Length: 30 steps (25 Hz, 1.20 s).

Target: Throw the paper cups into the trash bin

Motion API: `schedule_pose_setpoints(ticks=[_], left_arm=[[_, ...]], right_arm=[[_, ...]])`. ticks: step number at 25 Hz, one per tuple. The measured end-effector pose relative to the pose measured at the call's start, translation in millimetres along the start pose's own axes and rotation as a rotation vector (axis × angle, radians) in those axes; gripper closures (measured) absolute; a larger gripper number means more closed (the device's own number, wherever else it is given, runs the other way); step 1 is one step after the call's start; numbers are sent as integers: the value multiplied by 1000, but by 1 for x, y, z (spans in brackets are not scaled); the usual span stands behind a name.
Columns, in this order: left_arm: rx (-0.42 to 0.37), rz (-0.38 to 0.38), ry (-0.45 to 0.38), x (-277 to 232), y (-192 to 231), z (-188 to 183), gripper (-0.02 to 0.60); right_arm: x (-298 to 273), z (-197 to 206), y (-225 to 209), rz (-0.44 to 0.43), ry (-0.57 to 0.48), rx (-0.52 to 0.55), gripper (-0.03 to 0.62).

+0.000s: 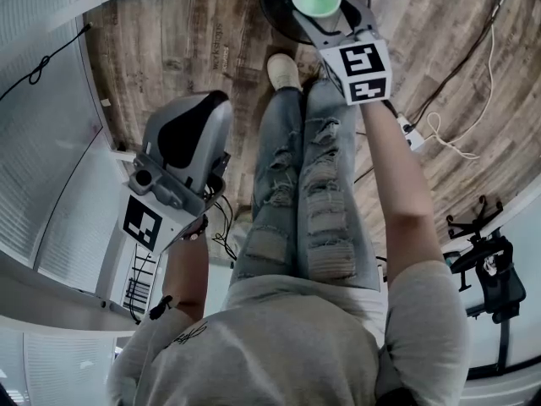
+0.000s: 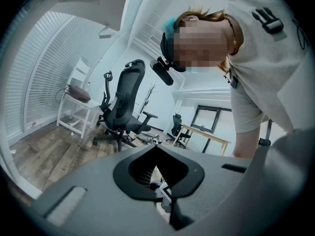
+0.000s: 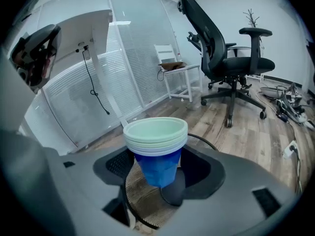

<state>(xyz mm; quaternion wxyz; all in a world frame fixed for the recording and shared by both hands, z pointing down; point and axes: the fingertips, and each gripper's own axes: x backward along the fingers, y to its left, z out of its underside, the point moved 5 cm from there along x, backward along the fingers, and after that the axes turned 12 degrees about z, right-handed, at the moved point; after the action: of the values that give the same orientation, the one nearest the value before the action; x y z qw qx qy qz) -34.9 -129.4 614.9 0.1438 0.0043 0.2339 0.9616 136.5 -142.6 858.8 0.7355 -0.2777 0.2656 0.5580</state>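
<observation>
Now, right gripper (image 3: 160,178) jaws clasp paper cups (image 3: 156,149) over trash bin (image 3: 141,200); left gripper (image 2: 156,154) jaws closed.

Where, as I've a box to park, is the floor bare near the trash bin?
Bare wood floor lies on the person's left of the trash bin, toward the white blinds. Crowded: cables and a power strip on the bin's right, a shoe before it, the right gripper holding paper cups over it.

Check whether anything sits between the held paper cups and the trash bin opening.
Nothing visible does. The stacked paper cups, clamped by the fingers of the right gripper, hang directly above the open mouth of the mesh trash bin, with only air beneath them.
</observation>
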Motion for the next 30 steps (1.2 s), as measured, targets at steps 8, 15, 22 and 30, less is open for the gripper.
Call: schedule_pose_setpoints(ticks=[8, 15, 22, 30], left_arm=[[14, 4, 5, 2, 2, 4, 577], [24, 4, 10, 3, 2, 7, 577], [46, 1, 17, 3, 2, 18, 577], [67, 5, 28, 2, 0, 31, 577]], right_arm=[[-15, 27, -8, 46, 74, -3, 295], [-24, 39, -15, 70, 122, -6, 295], [-32, 52, -16, 61, 164, -36, 295], [-35, 67, -14, 53, 180, -24, 295]])
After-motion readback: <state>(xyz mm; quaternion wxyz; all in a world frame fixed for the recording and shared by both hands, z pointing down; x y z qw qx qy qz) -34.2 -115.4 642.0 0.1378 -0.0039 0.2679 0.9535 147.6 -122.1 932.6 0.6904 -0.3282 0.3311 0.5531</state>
